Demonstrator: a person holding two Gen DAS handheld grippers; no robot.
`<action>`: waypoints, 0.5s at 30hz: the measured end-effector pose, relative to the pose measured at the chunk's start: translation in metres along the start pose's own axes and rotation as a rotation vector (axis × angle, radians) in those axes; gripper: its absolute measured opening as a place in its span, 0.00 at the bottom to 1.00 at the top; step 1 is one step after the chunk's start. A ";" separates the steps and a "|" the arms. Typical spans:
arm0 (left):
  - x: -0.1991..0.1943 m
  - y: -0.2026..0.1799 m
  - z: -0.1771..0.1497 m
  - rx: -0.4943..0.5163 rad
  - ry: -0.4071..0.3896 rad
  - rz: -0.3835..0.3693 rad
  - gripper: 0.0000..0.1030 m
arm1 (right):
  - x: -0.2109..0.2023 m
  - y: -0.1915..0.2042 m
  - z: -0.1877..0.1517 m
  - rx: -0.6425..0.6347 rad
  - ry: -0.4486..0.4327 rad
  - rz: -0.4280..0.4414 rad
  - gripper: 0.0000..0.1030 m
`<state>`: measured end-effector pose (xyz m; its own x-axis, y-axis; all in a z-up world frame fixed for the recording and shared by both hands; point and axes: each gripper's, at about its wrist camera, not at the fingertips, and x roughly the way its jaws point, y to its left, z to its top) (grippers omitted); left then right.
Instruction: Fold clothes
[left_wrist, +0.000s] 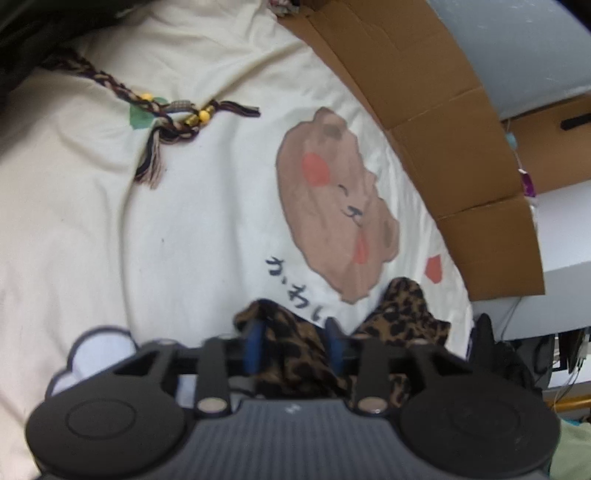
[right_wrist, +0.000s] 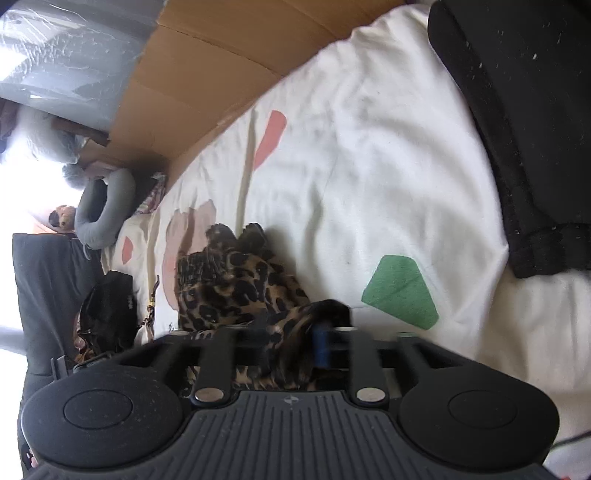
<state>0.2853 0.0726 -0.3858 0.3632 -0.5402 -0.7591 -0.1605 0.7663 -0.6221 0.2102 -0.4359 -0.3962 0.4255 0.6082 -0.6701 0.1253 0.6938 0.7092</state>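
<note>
A leopard-print garment (left_wrist: 402, 314) lies bunched on a cream printed sheet (left_wrist: 147, 221). In the left wrist view, my left gripper (left_wrist: 294, 347) stands low over it with its blue pads (left_wrist: 255, 347) apart. A loose fold of the leopard cloth sits between them, not squeezed. In the right wrist view the same garment (right_wrist: 236, 284) is heaped ahead and to the left. My right gripper (right_wrist: 291, 343) has its jaws apart too, with an edge of the cloth lying between the fingers beside the blue pad (right_wrist: 320, 347).
A braided cord with yellow beads (left_wrist: 162, 110) lies on the sheet at far left. Flattened cardboard (left_wrist: 443, 129) runs along the sheet's far edge. A black garment (right_wrist: 535, 129) covers the sheet's right side. A grey neck pillow (right_wrist: 107, 206) and a black bag (right_wrist: 107, 306) sit at left.
</note>
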 end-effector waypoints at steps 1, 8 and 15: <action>-0.004 -0.005 -0.003 0.008 -0.005 0.010 0.52 | -0.004 0.002 -0.001 -0.008 -0.007 -0.007 0.50; -0.023 -0.036 -0.025 0.093 -0.028 0.056 0.52 | -0.027 0.023 -0.016 -0.089 -0.034 -0.077 0.52; -0.023 -0.056 -0.049 0.176 0.008 0.081 0.58 | -0.023 0.044 -0.036 -0.178 -0.008 -0.159 0.64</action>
<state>0.2410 0.0253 -0.3433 0.3481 -0.4763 -0.8075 -0.0257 0.8562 -0.5161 0.1734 -0.4052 -0.3578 0.4202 0.4837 -0.7678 0.0317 0.8377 0.5451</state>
